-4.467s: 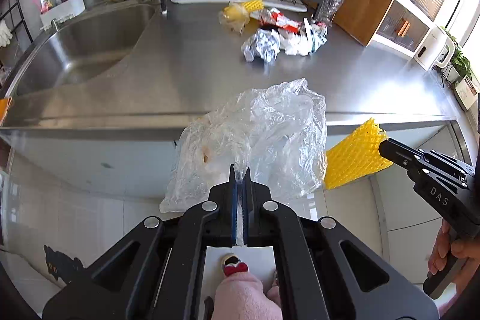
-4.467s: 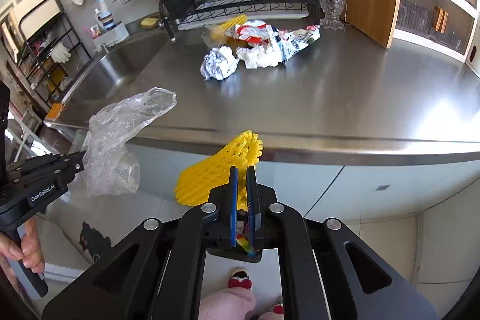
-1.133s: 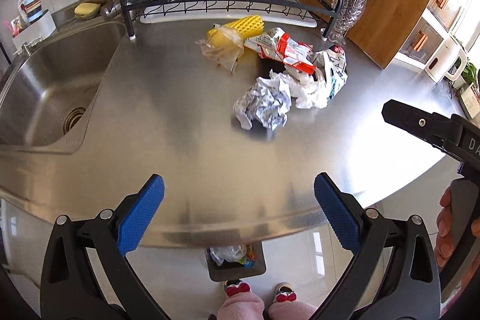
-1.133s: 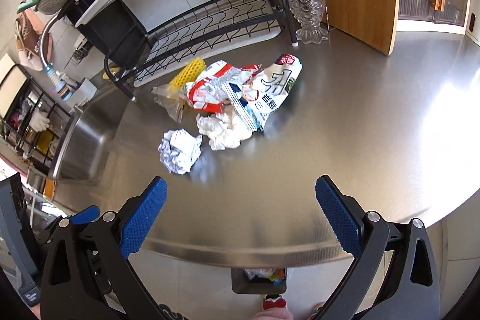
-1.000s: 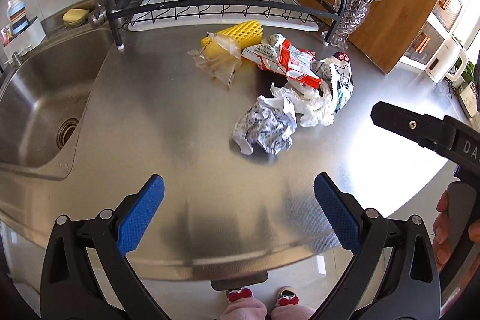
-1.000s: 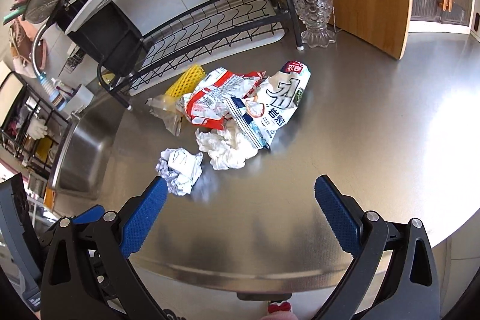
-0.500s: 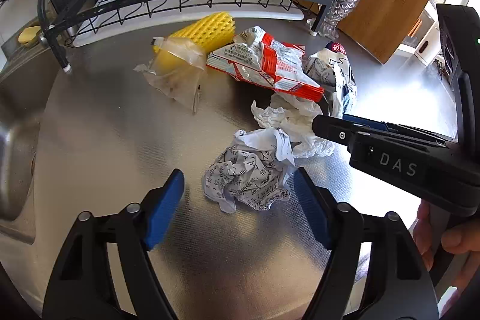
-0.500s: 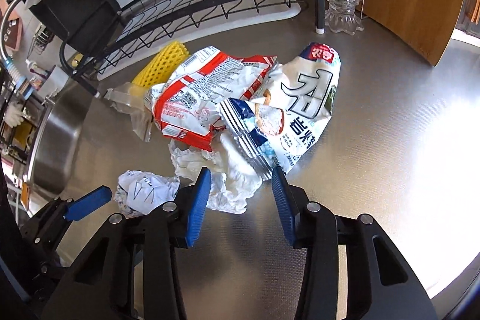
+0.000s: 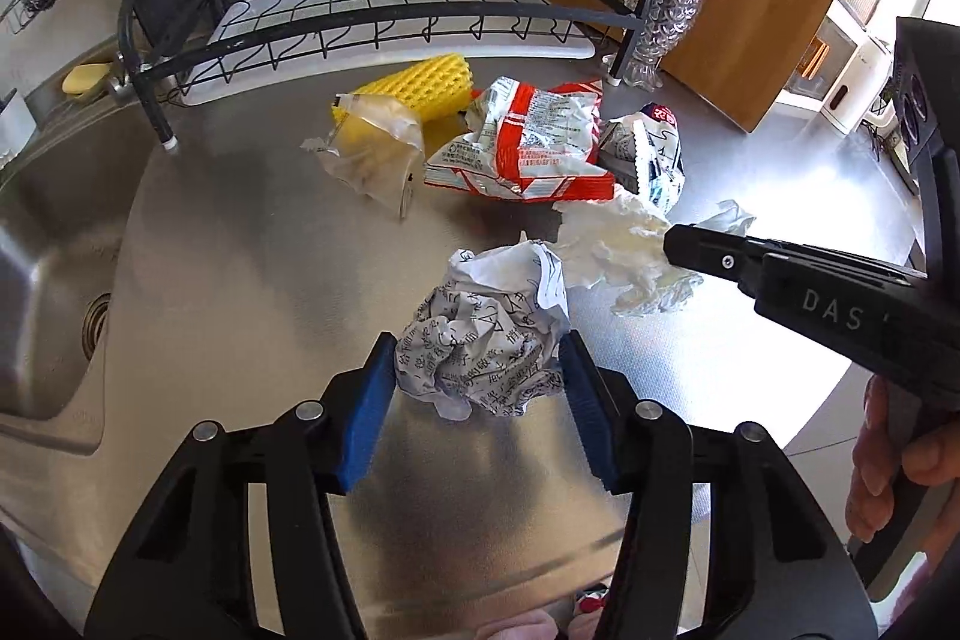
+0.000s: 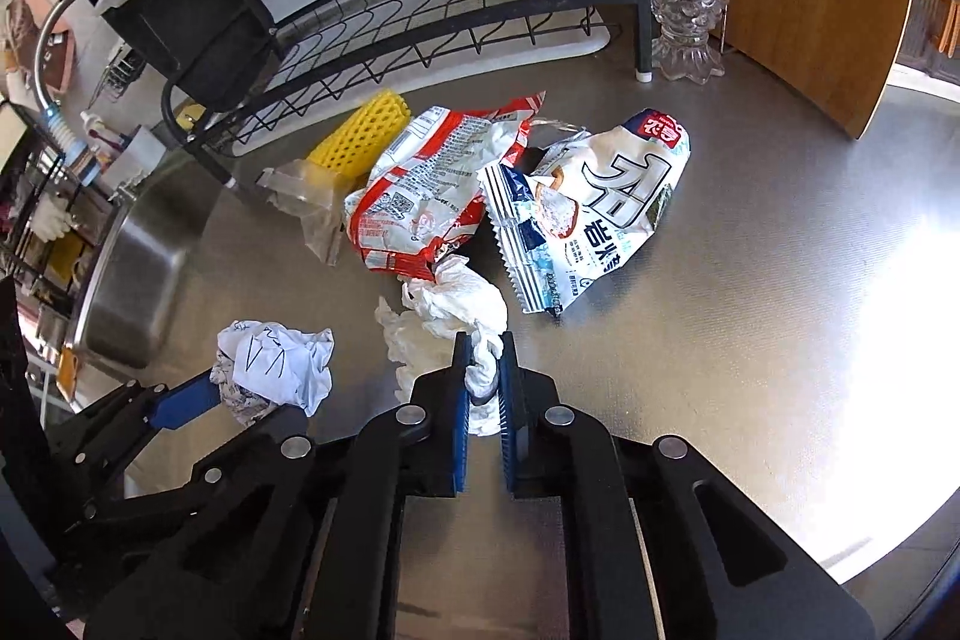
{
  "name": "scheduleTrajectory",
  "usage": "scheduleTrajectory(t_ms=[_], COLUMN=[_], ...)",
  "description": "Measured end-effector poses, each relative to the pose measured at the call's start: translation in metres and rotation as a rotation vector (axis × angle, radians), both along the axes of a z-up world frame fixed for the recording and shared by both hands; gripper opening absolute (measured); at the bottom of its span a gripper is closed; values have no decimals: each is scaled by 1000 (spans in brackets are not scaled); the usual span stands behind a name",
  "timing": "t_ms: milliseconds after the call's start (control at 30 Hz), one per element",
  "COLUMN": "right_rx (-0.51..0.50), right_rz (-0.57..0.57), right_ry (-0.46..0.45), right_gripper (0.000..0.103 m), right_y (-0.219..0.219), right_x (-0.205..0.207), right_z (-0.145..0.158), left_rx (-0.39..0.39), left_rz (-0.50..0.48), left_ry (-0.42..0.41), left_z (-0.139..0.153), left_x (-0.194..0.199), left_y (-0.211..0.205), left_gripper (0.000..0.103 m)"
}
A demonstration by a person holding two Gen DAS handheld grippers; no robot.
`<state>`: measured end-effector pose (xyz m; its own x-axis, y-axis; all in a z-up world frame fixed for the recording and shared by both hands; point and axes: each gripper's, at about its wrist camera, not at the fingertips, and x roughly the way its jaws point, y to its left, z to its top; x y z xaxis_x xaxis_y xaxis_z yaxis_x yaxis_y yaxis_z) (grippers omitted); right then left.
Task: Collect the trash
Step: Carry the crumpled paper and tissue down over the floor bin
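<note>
Pick-up step of trash collection on the steel counter (image 9: 252,280). The left gripper (image 9: 480,370) straddles the crumpled printed paper (image 9: 486,340), blue pads touching its sides but seemingly not yet squeezed; the right gripper (image 10: 482,388) is pinched closed on the white tissue (image 10: 450,316). Judged next: finish the left grip and lift both pieces, leaving the red wrapper (image 10: 420,196), white snack bag (image 10: 606,208) and yellow foam net (image 10: 360,130) behind them.

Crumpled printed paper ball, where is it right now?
In the left wrist view the crumpled printed paper ball sits on the steel counter between the left gripper pads, left of the white tissue.
</note>
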<state>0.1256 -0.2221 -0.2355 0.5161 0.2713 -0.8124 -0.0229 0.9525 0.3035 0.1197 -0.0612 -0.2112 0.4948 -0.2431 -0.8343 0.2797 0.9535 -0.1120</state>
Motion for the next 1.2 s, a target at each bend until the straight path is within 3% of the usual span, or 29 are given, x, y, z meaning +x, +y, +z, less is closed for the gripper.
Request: scheduleTrajectory(t_ms=[267,600,933,1200], right_rx=[33,41,30,6], right_rz=[60,134,184,184], right_ry=[-51,-42,52,172], right_gripper=[10,10,10,10], right_y=[-3,-8,-4,15], right_x=[-53,-144,-209,-223], right_z=[29,25,-22,-85], left_rx=[2,7,12,14], left_rz=[59,108,171,197], left_ry=[-27,-13,87,195], left_z=[20,16,-31,-98], left_x=[-61,-155,-228,-241], left_y=[4,-8,-1,19], left_gripper=[52,53,53,53])
